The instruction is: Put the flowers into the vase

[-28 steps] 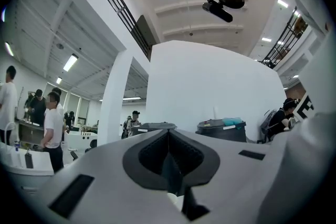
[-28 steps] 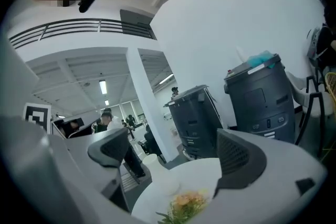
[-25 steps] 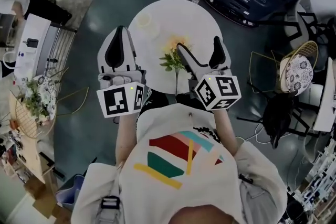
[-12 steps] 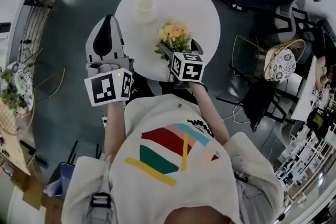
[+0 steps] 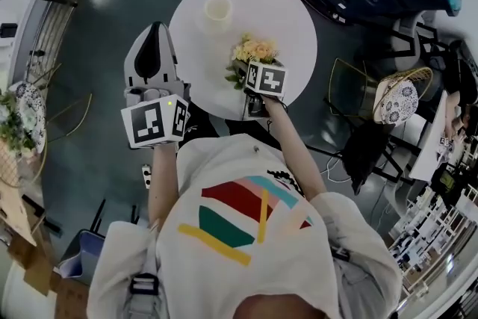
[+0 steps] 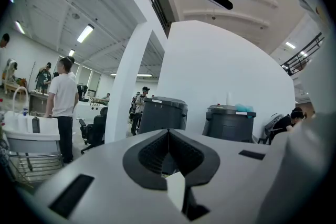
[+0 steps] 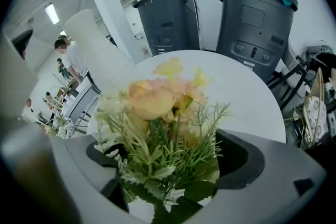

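While my right gripper (image 7: 167, 191) is clamped on the stems of the flowers (image 5: 254, 51), the bunch hangs over the surface (image 5: 291, 19), near the vase (image 5: 217, 10) but apart from it, on the side closer to me. I judge the pickup done and the placing not yet started: the vase stands upright with nothing in its mouth, so what remains is carrying the stems over it, lowering them in and letting go. My left gripper (image 6: 168, 139) has its jaws pressed together on nothing and is held off the surface's edge, clear of the vase. Beyond the vase stand two dark bins (image 7: 257, 18) on a grey floor (image 5: 112, 33), with people (image 6: 62, 97) farther back.
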